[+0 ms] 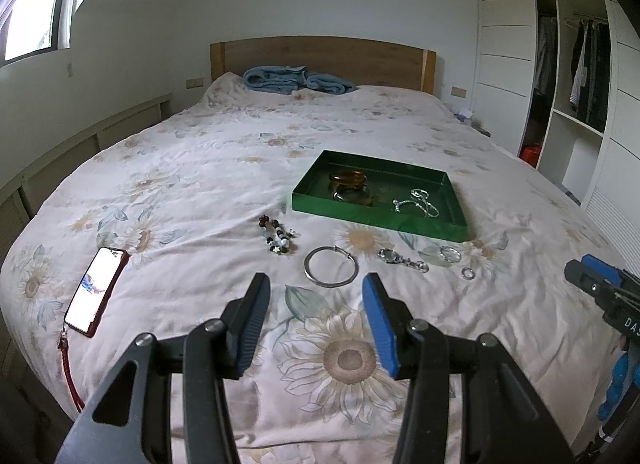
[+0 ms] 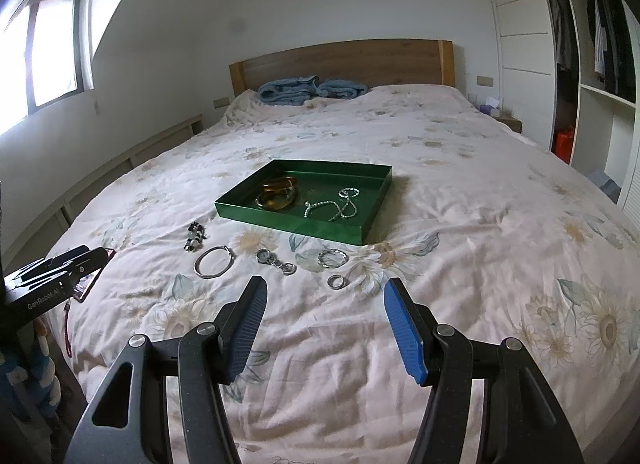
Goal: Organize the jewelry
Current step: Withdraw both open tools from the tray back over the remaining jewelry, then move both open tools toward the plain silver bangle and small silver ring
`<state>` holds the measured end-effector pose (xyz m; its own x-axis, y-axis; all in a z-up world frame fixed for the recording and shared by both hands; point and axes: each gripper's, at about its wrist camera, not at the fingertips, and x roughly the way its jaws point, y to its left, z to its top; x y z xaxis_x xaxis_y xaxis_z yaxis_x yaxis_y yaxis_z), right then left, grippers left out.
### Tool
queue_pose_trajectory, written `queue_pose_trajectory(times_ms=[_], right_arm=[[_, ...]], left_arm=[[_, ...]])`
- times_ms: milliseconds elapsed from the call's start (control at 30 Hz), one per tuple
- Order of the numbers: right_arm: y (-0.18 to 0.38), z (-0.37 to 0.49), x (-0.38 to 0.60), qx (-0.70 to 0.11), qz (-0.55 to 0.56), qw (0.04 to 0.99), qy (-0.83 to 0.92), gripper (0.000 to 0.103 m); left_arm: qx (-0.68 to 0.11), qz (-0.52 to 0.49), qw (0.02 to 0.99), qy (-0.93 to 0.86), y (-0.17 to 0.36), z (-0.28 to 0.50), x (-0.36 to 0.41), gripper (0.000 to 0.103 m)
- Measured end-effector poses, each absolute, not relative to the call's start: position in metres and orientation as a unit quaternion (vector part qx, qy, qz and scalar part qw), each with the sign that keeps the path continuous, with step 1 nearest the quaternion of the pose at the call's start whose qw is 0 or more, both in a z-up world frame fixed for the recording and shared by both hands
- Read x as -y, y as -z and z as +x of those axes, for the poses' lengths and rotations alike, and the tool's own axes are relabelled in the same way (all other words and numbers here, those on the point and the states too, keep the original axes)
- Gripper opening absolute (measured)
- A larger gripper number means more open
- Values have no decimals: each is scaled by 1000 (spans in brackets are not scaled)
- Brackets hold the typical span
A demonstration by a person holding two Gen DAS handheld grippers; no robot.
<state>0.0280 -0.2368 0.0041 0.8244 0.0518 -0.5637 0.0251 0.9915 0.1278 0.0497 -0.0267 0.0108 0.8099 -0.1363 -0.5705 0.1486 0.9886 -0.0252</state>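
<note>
On the bed (image 1: pixel 200 168), spread with a pale sunflower-print cover, sat a shallow green tray (image 1: pixel 372 216) roughly in the middle, in a white-walled bedroom with a wooden headboard (image 1: pixel 320 58), a window (image 1: pixel 36 16) at the left and an open wardrobe (image 1: pixel 572 76) at the right. A folded blue towel (image 1: pixel 296 81) lay by the headboard, and a phone (image 1: pixel 98 288) with a red strap rested near the bed's left edge. Inside the tray lay amber bangles (image 1: pixel 350 186) and a silver chain (image 1: pixel 420 202). In front of the tray, on the cover, a row of loose pieces ran left to right: a beaded bracelet (image 1: pixel 278 239), a silver bangle (image 1: pixel 331 266), a small watch (image 1: pixel 402 259), a clear ring (image 1: pixel 449 254) and a small metal ring (image 1: pixel 467 273). The left gripper (image 1: pixel 316 284) hung over the cover just short of the silver bangle, its jaws apart and holding nothing. The right gripper (image 2: pixel 324 286) hovered just short of the small metal ring (image 2: pixel 336 281), its jaws likewise spread, empty and touching nothing.
</note>
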Motion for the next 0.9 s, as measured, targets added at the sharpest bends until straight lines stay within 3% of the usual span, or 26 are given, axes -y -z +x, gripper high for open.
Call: queue_pose_trajectory(times_ms=[900], right_arm=[[24, 50, 242, -319, 65, 946, 0, 60]], left_arm=[[-309, 31, 948, 77, 14, 68, 31, 46]])
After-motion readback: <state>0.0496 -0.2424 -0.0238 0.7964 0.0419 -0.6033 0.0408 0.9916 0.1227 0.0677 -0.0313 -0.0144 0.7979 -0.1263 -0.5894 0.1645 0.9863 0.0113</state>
